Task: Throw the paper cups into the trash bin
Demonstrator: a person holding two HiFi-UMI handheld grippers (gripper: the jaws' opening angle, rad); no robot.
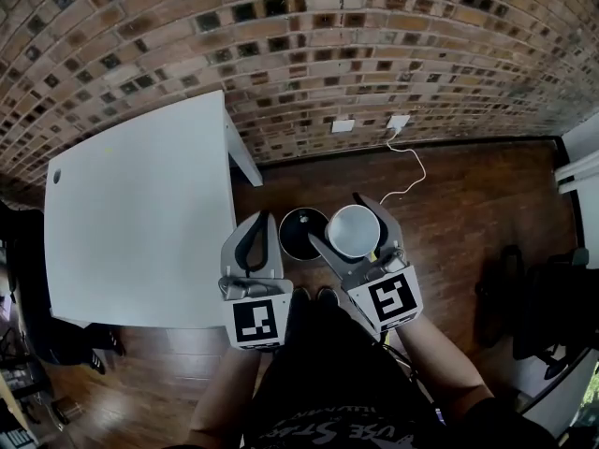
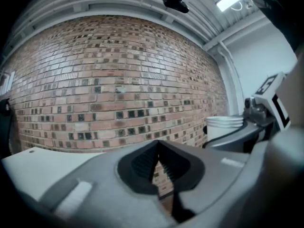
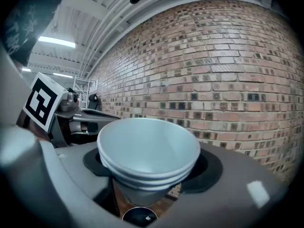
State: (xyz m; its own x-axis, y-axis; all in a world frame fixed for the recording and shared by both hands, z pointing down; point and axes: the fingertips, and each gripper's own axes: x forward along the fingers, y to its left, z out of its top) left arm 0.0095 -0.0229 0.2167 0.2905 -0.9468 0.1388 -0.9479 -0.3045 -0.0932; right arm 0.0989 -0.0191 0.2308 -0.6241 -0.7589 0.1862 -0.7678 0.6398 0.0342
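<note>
As right gripper (image 3: 149, 167) clamps, conical paper cups (image 3: 148, 146) nest.

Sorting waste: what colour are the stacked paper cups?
White stacked paper cups, clearest in the right gripper view.

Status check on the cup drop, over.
Left gripper shut, empty. Right gripper shut on stacked paper cups. Trash bin below, path clear.

In the head view the trash bin (image 1: 298, 234) is partly hidden: its right rim lies behind the paper cups (image 1: 354, 232) and the right gripper (image 1: 339, 221), and in the right gripper view only a dark sliver of it shows at the bottom edge. The cups' lower walls are hidden between that gripper's jaws. The person's forearms (image 1: 223, 396) run off the bottom edge, and the dark furniture (image 1: 552, 307) at the right is too dim to identify.
</note>
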